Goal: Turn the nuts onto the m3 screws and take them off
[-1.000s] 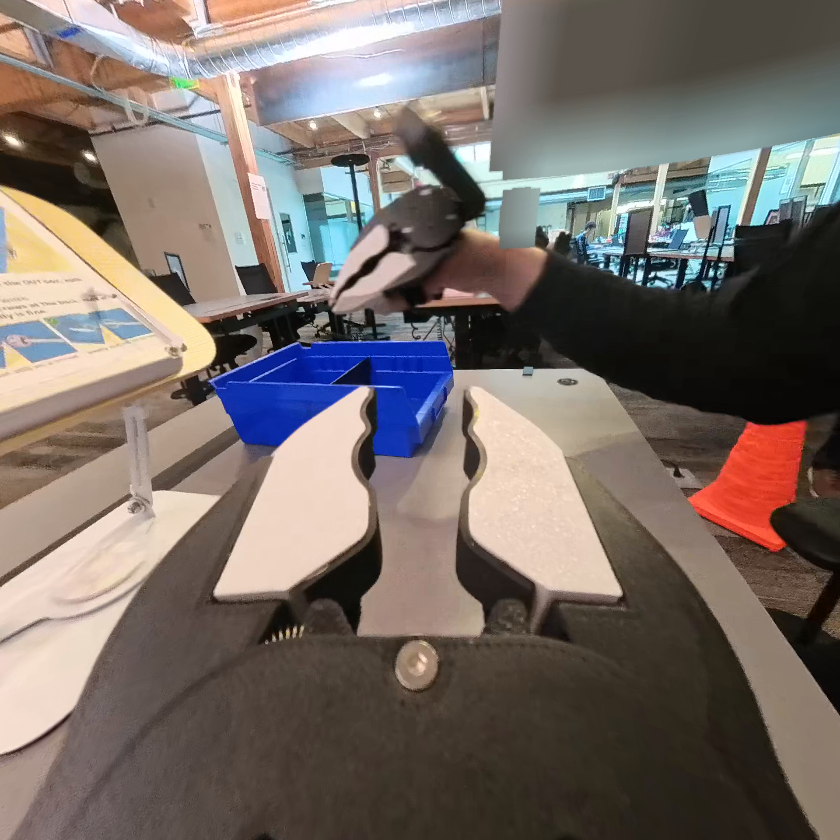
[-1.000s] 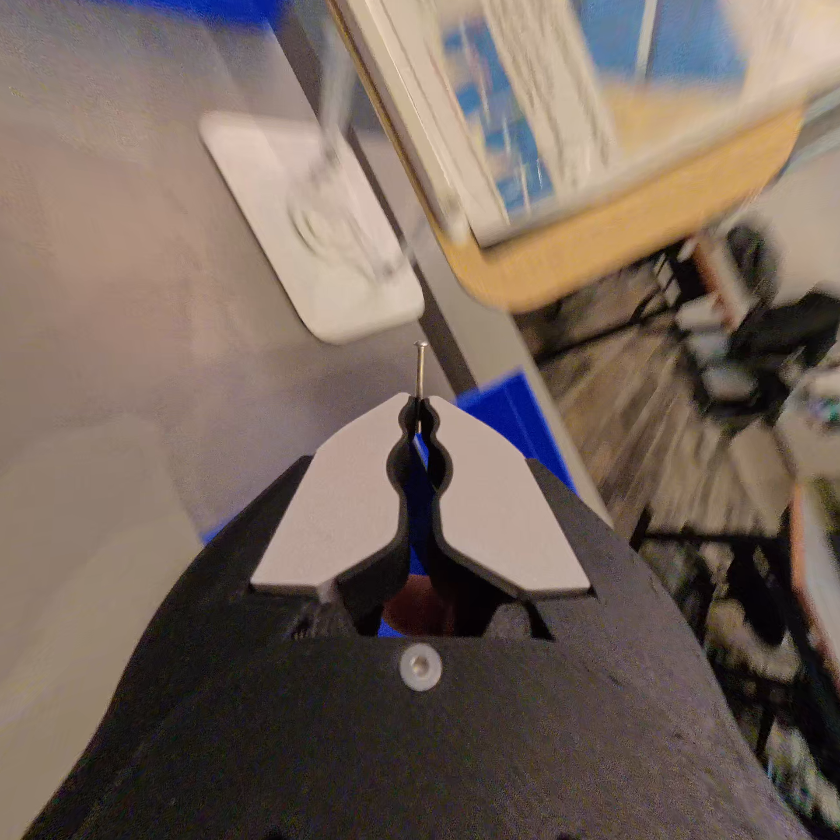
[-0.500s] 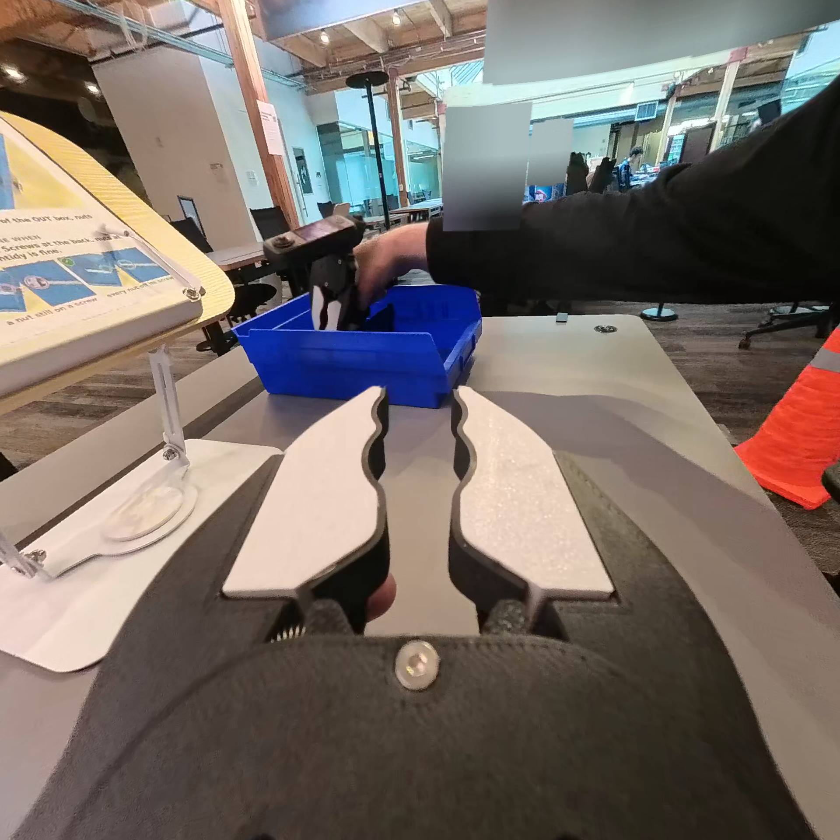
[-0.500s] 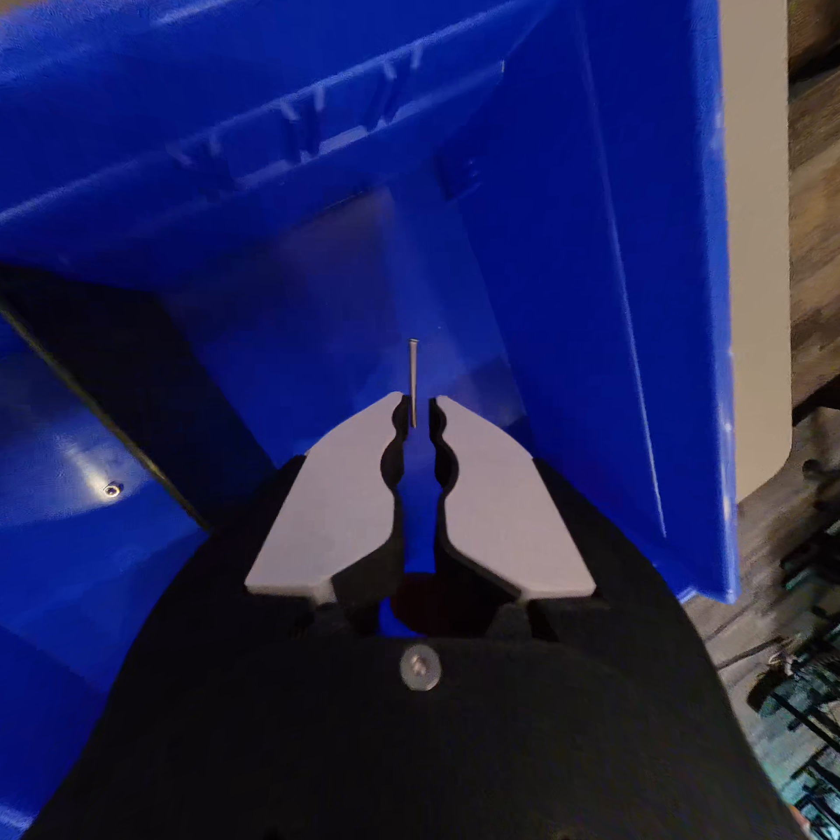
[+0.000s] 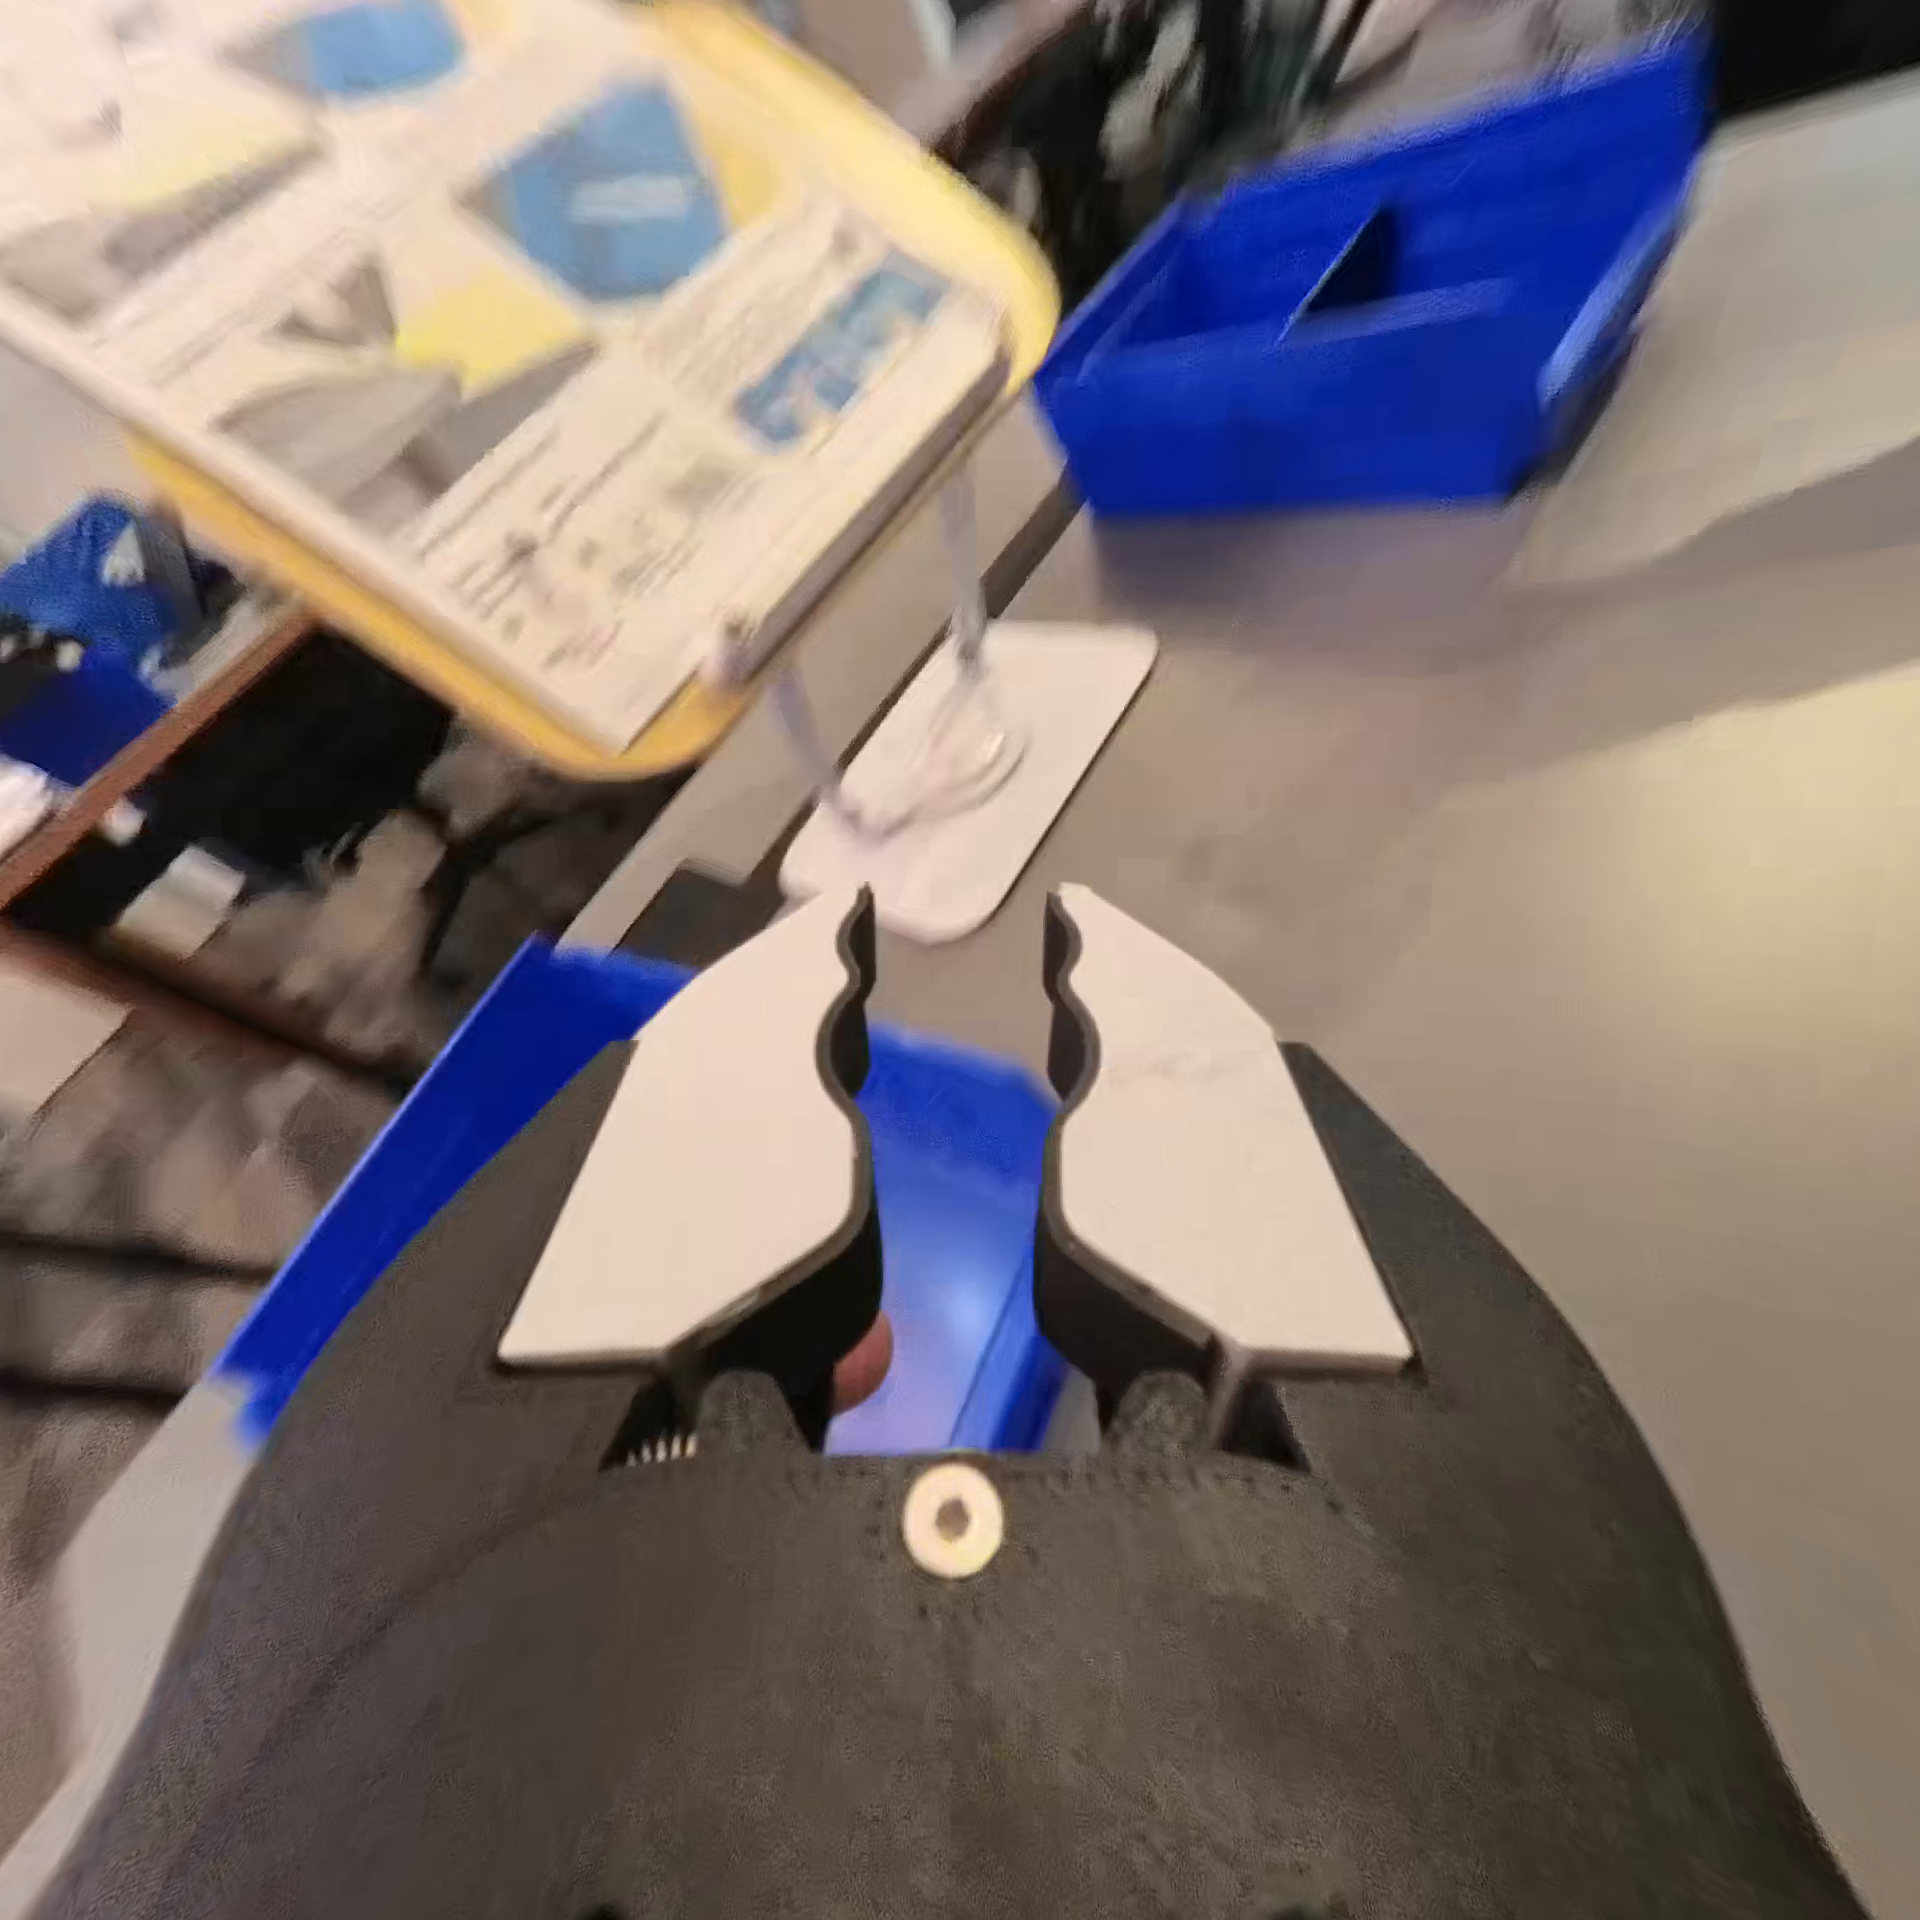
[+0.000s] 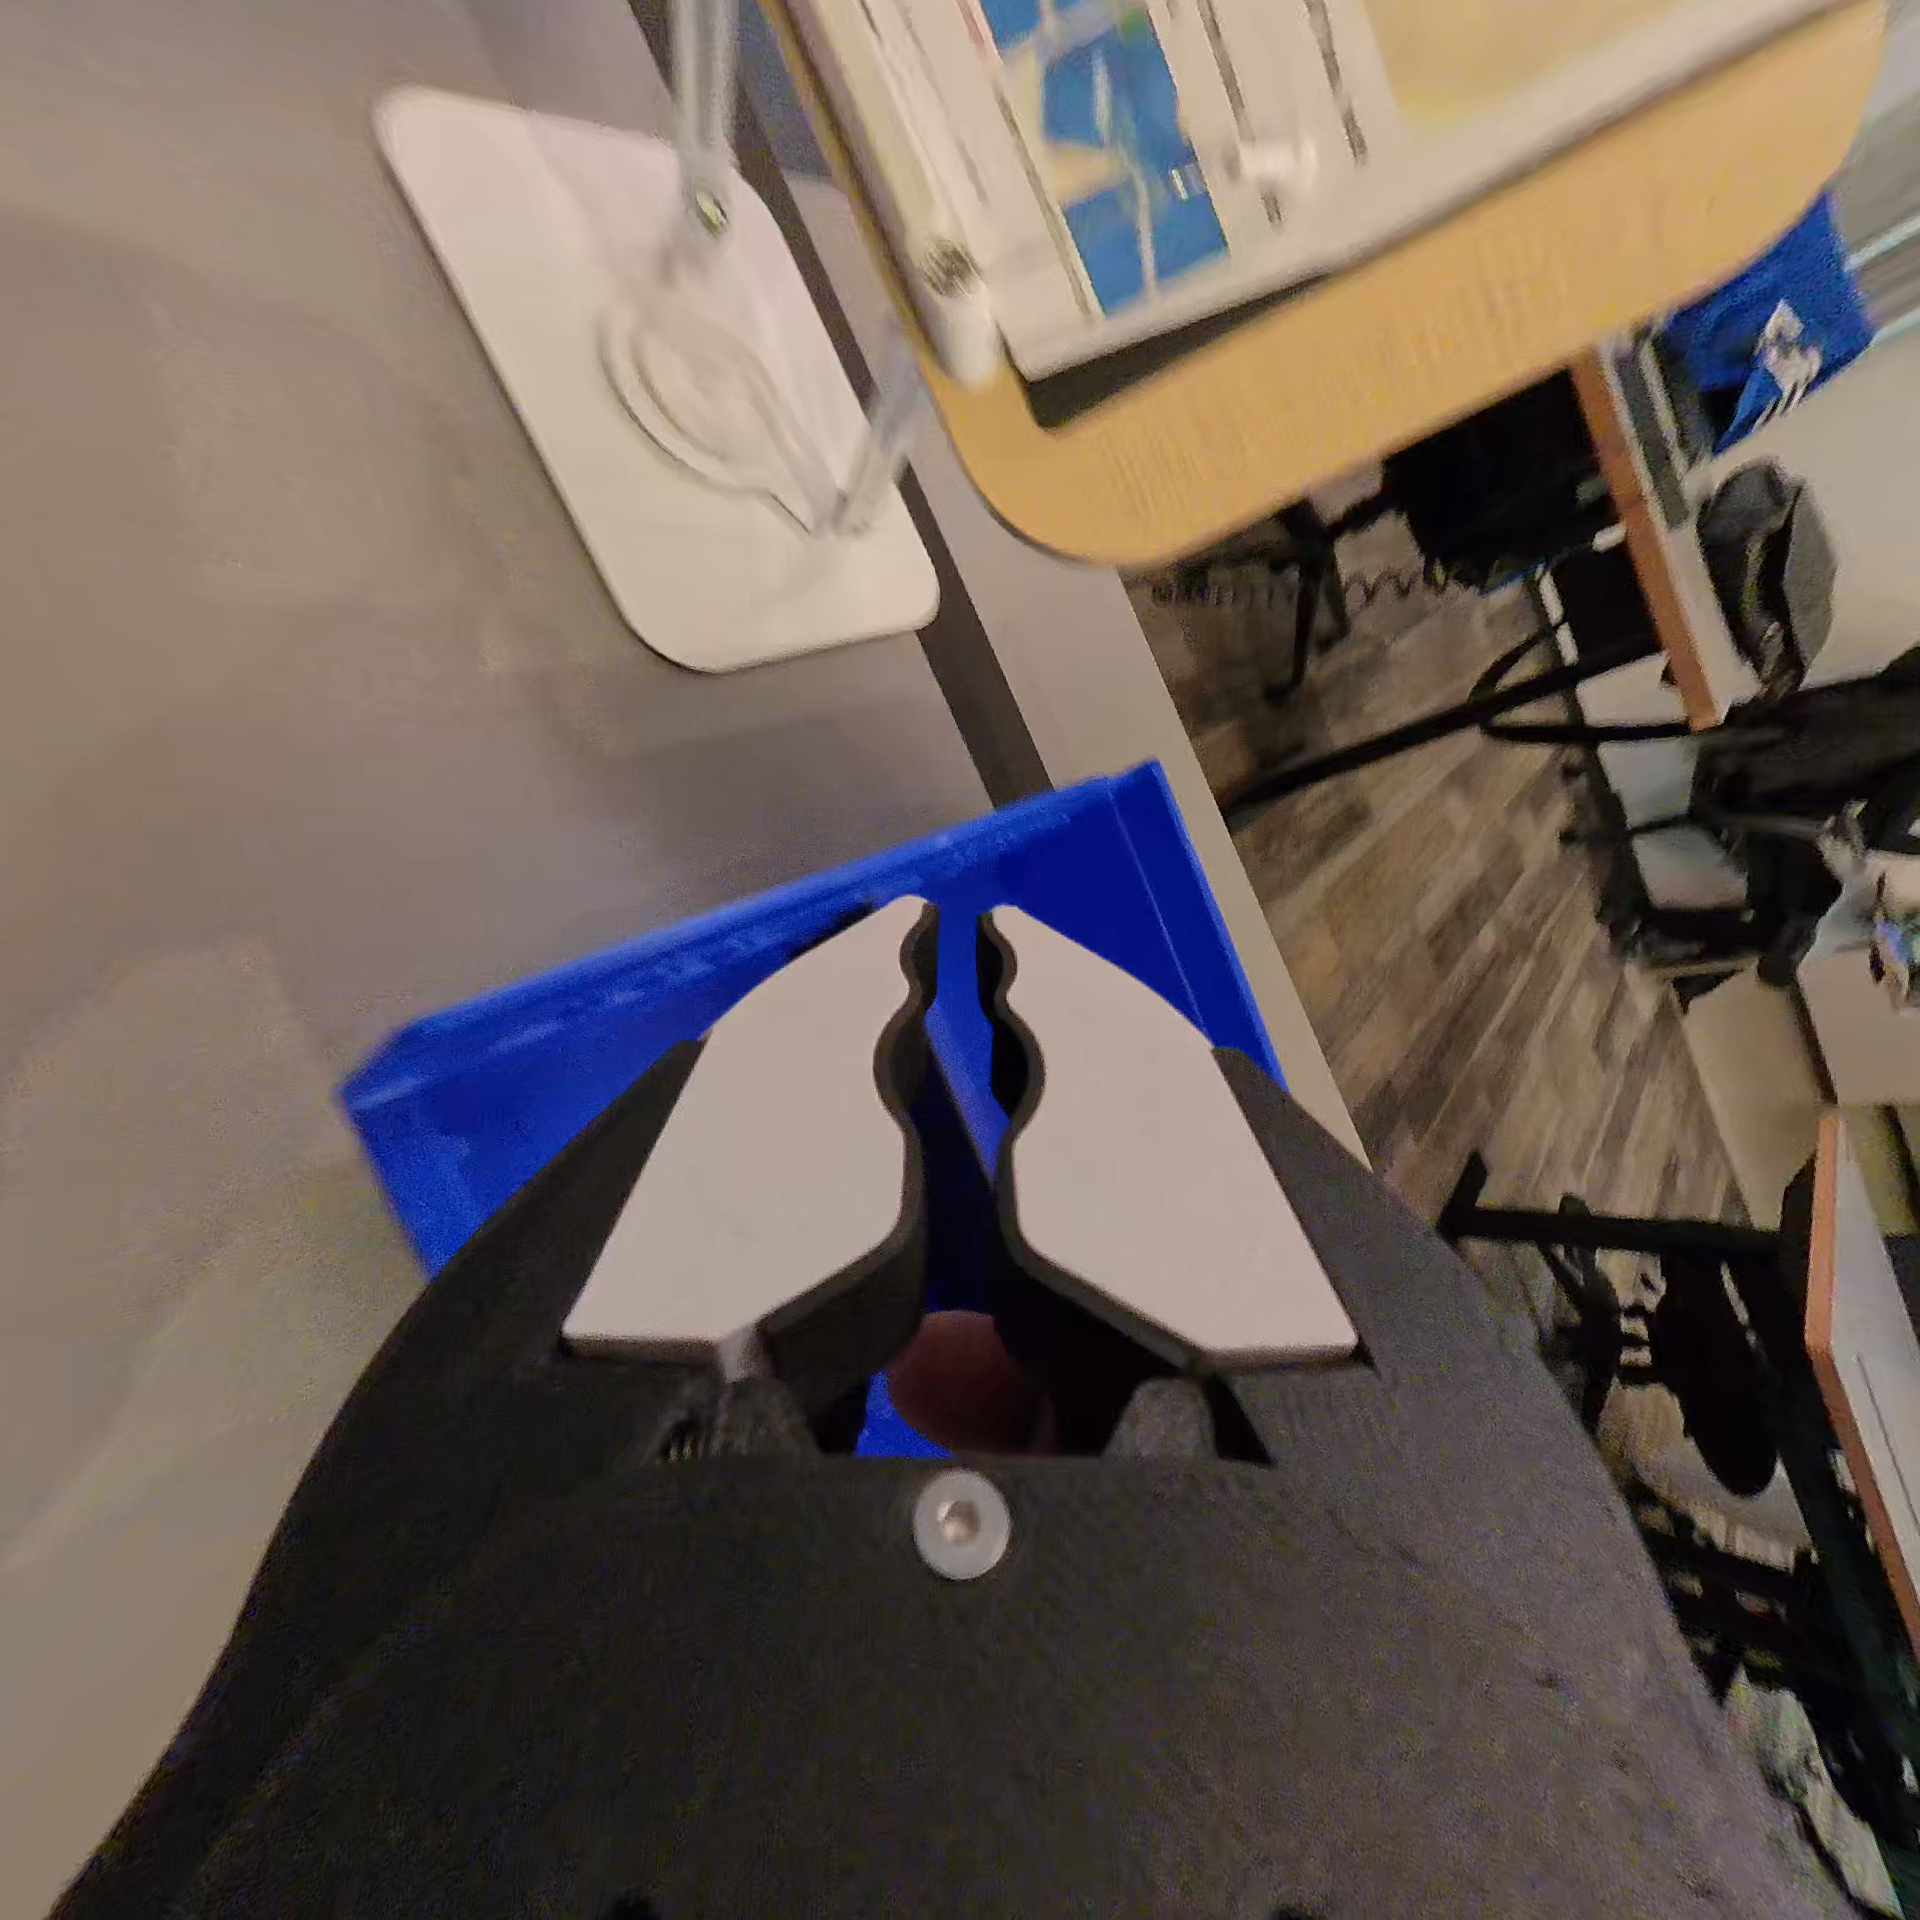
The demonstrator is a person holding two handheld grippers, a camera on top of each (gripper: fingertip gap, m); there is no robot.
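No screw or nut shows in either view. In the left wrist view, which is blurred, my left gripper [image 5: 961, 914] is open and empty, above a near blue bin [image 5: 935, 1143] at the table's edge. A second blue bin [image 5: 1351, 343] with a divider stands farther off at the upper right. In the right wrist view my right gripper [image 6: 956, 920] is open by a narrow gap with nothing between its fingers. It hangs over the near blue bin [image 6: 727, 997], whose inside is mostly hidden by the fingers.
A yellow-edged instruction board [image 5: 520, 364] on a clear stand with a white base [image 5: 977, 790] stands between the two bins; it also shows in the right wrist view [image 6: 1351, 260]. The grey table [image 6: 260, 520] spreads to one side, and its edge and the wood floor [image 6: 1455, 935] lie beyond. My hands' fingertips stand some 40 cm from each other.
My right gripper held a thin screw, opened inside the far blue bin, and now hangs empty over the near bin. My left gripper swung from facing the far bin down over the near bin.
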